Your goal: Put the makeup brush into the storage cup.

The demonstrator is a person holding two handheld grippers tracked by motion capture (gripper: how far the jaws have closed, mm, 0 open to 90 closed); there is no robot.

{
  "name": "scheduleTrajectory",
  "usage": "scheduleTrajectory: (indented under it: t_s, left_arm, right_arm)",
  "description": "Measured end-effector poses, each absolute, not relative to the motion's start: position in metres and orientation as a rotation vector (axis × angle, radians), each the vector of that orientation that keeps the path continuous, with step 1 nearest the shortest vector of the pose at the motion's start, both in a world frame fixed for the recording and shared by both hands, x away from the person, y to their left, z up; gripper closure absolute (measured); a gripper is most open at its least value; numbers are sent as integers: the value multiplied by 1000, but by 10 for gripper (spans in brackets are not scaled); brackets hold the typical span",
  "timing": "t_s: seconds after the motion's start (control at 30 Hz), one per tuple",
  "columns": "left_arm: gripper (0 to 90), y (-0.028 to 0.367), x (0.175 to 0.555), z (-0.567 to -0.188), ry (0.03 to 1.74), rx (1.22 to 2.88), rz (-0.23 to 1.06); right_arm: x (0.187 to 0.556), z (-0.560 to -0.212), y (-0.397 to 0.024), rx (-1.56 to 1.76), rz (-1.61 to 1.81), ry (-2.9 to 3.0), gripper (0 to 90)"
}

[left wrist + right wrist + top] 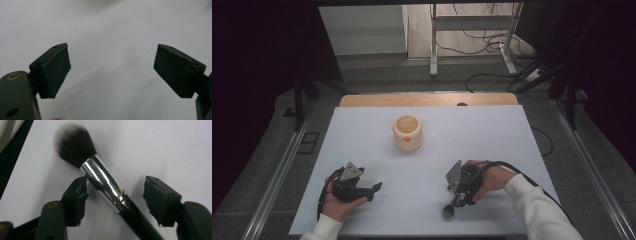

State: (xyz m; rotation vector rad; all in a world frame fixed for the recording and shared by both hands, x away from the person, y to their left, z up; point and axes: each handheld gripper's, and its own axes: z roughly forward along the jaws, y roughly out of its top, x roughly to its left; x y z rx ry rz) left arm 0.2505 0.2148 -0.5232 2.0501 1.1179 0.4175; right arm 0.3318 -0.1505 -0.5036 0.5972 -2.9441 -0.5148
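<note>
The black-handled, chrome-ferruled makeup brush (107, 185) lies at five o'clock on the white table (492, 135), between the spread jaws of the right gripper (115, 202). The round ferrule may roll aside as they close. The left gripper (111, 70) gapes, holding nothing.

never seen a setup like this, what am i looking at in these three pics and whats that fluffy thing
There is no robot here. A person sits at a table covered in white and holds a hand tool with two black jaws in each hand.

The high view looks down from above the person. It shows the left gripper and the right gripper, and farther back a small pale round pot, standing upright and apart from both.

The other two pictures come from cameras riding on the tools, looking along their jaws. In the left gripper view its jaws stand wide open over the bare white surface, holding nothing.

In the right gripper view the fluffy thing is a makeup brush with dark bristles, a shiny metal collar and a black handle. It lies between the open jaws, not clamped.
</note>
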Motion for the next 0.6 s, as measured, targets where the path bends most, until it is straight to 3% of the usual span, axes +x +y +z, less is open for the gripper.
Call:
scheduleTrajectory:
  t_s: [0.13, 0.2, 0.4, 0.6]
  left_arm:
    - [145, 215, 251, -524, 1115, 2057, 417]
    - [144, 215, 251, -525, 1119, 2059, 416]
    - [145, 214, 250, -524, 1112, 2060, 421]
    - [145, 214, 250, -524, 1112, 2062, 422]
  right_arm:
    - [331, -503, -151, 610, -514, -2949, 433]
    - [331, -502, -152, 633, -526, -2939, 526]
    - [330, -502, -159, 660, -579, -2905, 688]
    - [328, -503, -163, 616, -616, -2917, 716]
